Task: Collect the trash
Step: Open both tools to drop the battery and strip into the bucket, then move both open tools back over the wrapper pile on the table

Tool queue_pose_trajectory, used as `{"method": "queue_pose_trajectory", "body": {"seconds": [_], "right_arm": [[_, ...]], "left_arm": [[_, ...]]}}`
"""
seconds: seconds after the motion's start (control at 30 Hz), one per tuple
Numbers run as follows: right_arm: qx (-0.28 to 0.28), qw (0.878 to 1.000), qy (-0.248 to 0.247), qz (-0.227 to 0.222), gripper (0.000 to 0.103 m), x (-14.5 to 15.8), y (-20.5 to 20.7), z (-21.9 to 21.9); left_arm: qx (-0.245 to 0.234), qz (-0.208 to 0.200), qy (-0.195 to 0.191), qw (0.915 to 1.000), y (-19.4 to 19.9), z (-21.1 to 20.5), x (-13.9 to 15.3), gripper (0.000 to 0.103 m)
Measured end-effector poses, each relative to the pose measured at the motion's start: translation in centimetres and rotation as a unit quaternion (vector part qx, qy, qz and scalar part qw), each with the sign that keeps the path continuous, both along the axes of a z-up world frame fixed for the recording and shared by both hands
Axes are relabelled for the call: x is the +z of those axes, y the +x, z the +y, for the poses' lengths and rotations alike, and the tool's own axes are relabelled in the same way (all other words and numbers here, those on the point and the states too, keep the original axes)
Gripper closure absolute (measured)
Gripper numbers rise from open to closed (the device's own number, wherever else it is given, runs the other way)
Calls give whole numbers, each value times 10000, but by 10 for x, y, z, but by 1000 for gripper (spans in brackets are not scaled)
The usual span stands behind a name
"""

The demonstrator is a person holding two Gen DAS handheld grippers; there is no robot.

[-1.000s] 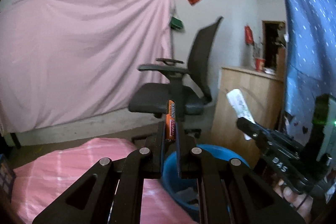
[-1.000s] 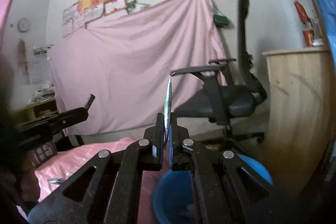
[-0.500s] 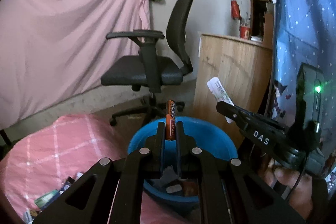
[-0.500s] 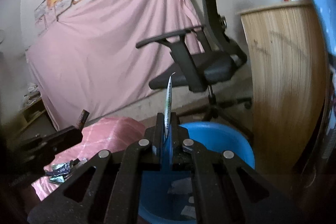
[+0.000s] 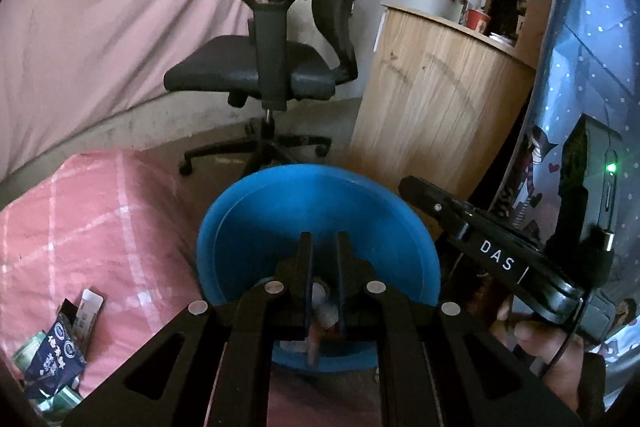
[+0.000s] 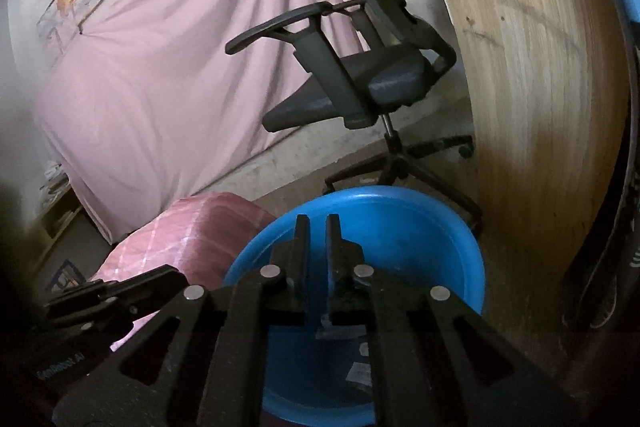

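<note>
blue basin [image 5: 248, 227], right gripper [image 5: 412, 187] marked "das", left gripper [image 6: 60, 307] marked "genrobot ai"

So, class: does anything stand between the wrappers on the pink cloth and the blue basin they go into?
Nothing visible does: the wrappers lie on the pink cloth, with only cloth between them and the open blue basin.

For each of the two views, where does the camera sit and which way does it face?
Left wrist: on the left hand-held gripper, facing down into the blue basin; the right hand-held gripper and a hand show at right.
Right wrist: on the right hand-held gripper, jaws opening, facing the basin; the left hand-held gripper shows at lower left.
Both share the basin, the office chair, the wooden cabinet.
</note>
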State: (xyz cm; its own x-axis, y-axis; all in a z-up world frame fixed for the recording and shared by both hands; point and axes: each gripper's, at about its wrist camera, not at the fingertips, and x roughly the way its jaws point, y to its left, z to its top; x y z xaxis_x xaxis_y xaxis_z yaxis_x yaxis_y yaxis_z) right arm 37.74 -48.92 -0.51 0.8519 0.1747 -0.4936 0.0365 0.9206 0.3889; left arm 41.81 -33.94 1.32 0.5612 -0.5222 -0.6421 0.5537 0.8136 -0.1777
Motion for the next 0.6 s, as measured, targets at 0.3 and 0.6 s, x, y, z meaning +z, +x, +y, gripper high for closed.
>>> {"method": "queue_pose_trajectory", "body": {"seconds": [0.3,0.6], "right_arm": [[-62,9998,-57,-202,47,11,-5,4],[48,9956,-340,-875,21,43,-23,33]], "left_arm": [[433,-166,-111,9989,-8,25,7,84],[1263,-875,-430,9872,-38,79,32,66]]}}
